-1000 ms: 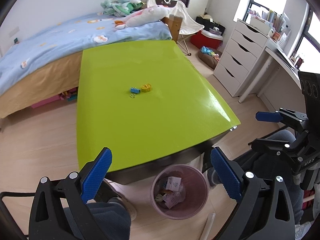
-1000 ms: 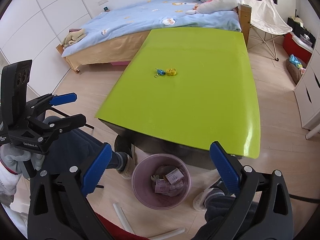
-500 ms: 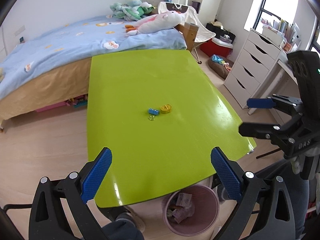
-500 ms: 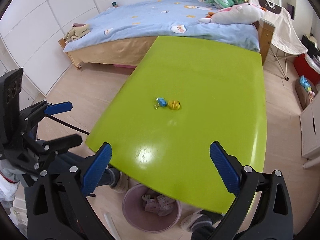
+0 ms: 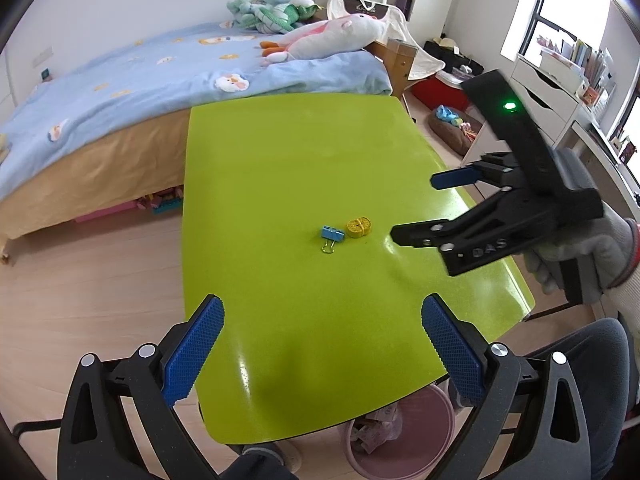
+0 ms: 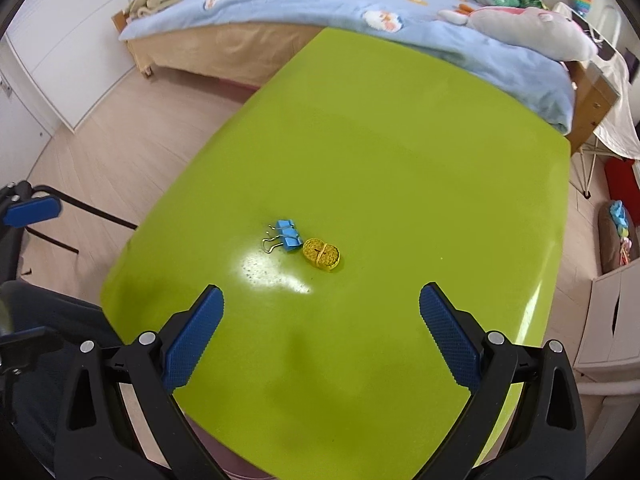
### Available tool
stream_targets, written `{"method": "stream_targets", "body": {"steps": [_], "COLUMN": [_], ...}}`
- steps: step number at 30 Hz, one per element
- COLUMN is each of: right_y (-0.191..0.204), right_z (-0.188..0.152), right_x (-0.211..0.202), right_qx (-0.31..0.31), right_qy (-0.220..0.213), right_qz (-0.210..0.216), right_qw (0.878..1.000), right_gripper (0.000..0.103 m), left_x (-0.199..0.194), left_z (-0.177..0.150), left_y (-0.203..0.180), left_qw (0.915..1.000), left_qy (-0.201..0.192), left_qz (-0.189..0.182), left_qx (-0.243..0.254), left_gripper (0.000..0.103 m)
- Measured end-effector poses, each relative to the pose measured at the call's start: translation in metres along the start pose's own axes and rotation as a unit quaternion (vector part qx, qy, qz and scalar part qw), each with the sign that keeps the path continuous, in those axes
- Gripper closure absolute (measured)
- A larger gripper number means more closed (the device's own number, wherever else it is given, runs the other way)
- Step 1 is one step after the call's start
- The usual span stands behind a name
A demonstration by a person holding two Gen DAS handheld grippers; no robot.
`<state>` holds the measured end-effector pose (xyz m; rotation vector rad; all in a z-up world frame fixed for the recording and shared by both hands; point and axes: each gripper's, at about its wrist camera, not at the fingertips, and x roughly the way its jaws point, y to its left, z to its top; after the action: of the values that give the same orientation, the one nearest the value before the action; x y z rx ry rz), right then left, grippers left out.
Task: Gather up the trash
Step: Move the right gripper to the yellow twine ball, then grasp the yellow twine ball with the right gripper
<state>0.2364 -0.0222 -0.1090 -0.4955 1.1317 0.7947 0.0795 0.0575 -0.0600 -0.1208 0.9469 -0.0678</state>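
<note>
Since both grippers rose from the bin (image 5: 404, 436), I see right gripper (image 6: 320, 320) and left gripper (image 5: 322, 334) fingers wide, empty, nearer the clip (image 6: 286, 236).

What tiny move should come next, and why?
Probably ease the right gripper forward and down over the yellow coil. Its jaws are open and empty, and the coil and blue binder clip lie just ahead on the green table.

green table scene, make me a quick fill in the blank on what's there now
1. The binder clip on the green table is coloured ____.
2. Beside the clip lies a ____ coil.
3. Both the left gripper and right gripper are ____.
4. The pink bin stands on the ____.

Missing words: blue; yellow; open; floor
</note>
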Motion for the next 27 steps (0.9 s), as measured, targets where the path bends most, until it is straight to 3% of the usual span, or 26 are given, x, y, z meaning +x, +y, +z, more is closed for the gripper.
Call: {"method": "stream_targets", "body": {"steps": [11,18,25,27], "right_y": [0.0,-0.003,-0.004,-0.006], "right_z": [0.018,0.024,0.025,0.025], "right_x": [0.061,0.072,0.074,0.072], "right_qx": [-0.038,-0.046,-0.05,-0.046], "right_qy": [0.071,0.08,0.079,0.076], "right_qz": [0.008,0.011,0.008,0.008], "right_qw": [0.997,0.996,0.996,0.996], "right_gripper": [0.041,0.053,0.076,0.076], "left_x": [0.012,0.017,0.02,0.021], "left_z": [-0.002,-0.002,-0.002,-0.001], "left_y": [0.008,0.01,0.011,0.011], "left_qw": [0.9999,0.9998,0.9997,0.9997], "left_qy": [0.013,0.019,0.023,0.023], "left_qz": [0.001,0.001,-0.001,-0.001], "left_qx": [-0.008,-0.008,-0.009,-0.008], "left_gripper": [0.008,0.008,0.008,0.008]}}
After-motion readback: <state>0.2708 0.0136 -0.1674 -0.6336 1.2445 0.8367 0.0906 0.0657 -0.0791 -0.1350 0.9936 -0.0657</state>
